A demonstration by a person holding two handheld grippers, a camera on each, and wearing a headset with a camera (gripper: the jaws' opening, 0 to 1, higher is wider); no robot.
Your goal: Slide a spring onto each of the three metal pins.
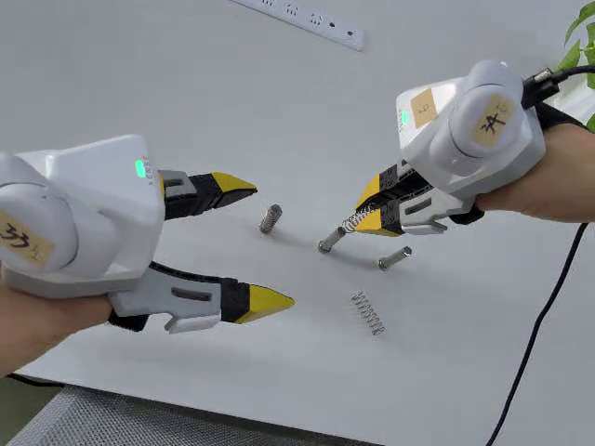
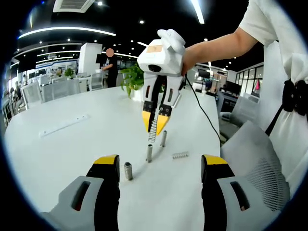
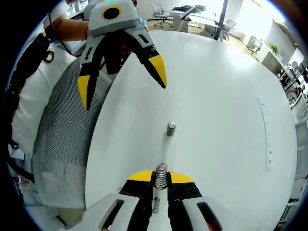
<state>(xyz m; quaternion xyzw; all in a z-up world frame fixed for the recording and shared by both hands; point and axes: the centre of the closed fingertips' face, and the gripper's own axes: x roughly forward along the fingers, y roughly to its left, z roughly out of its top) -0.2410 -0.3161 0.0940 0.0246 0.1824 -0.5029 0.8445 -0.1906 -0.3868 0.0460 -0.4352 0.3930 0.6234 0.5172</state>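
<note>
1. The left gripper (image 1: 274,245) hovers over the white table (image 1: 186,84) with its jaws spread wide and nothing between them, probably held back so the other has room
2. Just beyond its tips the first pin (image 1: 274,209) stands upright with a fitted spring (image 1: 270,223) round it, so that one looks done
3. The middle pin (image 1: 330,241) is bare. The held spring (image 1: 349,223) hangs in line with it, its lower end at the pin's top, and I cannot tell whether it has started over
4. A loose spring (image 1: 368,312) lies flat nearer the person, apart from the pins, likely kept for the last one
5. The third pin (image 1: 394,257) stands bare close by
6. The right gripper (image 1: 359,219) pinches the held spring near its upper end, leaving the lower coils free to slip down the pin
</note>
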